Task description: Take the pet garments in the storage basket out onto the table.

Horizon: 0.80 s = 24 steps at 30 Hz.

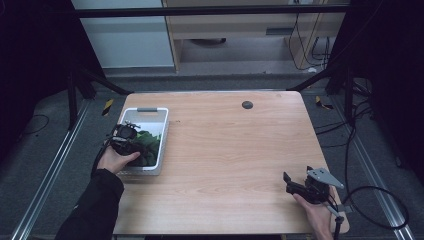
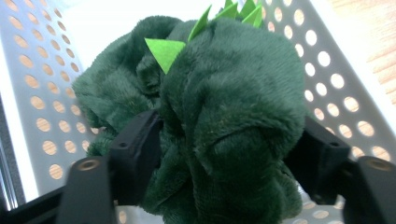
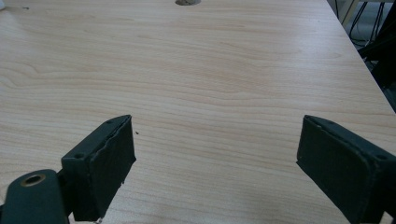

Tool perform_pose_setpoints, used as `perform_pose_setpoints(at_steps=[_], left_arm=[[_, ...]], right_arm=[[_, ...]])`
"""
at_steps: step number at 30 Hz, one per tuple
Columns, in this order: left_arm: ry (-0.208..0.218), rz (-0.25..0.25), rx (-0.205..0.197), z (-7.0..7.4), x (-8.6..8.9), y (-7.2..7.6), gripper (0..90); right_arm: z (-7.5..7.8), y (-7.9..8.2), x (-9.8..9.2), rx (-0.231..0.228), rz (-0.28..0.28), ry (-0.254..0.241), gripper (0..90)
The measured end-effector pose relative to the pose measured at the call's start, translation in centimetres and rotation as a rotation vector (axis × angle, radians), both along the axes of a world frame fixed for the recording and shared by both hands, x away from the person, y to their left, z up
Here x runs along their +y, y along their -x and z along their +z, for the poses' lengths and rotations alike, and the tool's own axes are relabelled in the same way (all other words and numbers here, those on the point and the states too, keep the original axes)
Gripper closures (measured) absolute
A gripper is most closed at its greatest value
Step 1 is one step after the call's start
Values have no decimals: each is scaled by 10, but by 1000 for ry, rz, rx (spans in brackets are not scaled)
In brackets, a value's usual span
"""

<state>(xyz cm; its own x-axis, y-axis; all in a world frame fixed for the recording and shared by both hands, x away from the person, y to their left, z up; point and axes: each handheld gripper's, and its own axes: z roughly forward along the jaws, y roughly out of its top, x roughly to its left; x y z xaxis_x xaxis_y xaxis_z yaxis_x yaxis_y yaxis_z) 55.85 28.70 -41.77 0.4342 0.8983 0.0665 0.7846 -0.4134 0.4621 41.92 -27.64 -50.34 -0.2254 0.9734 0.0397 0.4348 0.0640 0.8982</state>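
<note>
Because the wooden table point(image 1: 235, 150) has to serve both hands, the work sits at its left edge, where a white perforated basket point(image 1: 162, 145) keeps its load within easy reach of the left gripper point(image 2: 219, 154). Inside that basket lies a dark green plush toy point(image 2: 224, 107) with light green felt spikes point(image 2: 166, 51) — directly ahead of the left gripper and bulging between its jaws. The black pads press into the plush on both sides, so the gripper looks clamped on the toy, probably to lift it out. The right gripper point(image 3: 215, 154) rests low over bare wood near the table's right front corner, jaws spread wide with nothing between them — seemingly parked out of the way.
</note>
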Motion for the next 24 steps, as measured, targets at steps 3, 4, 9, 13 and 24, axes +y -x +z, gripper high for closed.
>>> perform_pose_setpoints(at_steps=[3, 4, 9, 13, 24], left_arm=[[1, -2, 8, -1, 0, -1, 360], [4, 3, 12, -1, -1, -1, 376], [9, 1, 49, -5, -3, -5, 506], [17, 4, 73, -7, -3, -7, 603], [33, -2, 69, -1, 2, -4, 763]], right_arm=[[0, 0, 0, 2, 2, -2, 111], [0, 0, 0, 2, 2, 0, 111], [-1, 0, 0, 6, 6, 2, 107], [-1, 0, 0, 4, 8, 4, 106], [-1, -1, 0, 11, 12, 7, 106]])
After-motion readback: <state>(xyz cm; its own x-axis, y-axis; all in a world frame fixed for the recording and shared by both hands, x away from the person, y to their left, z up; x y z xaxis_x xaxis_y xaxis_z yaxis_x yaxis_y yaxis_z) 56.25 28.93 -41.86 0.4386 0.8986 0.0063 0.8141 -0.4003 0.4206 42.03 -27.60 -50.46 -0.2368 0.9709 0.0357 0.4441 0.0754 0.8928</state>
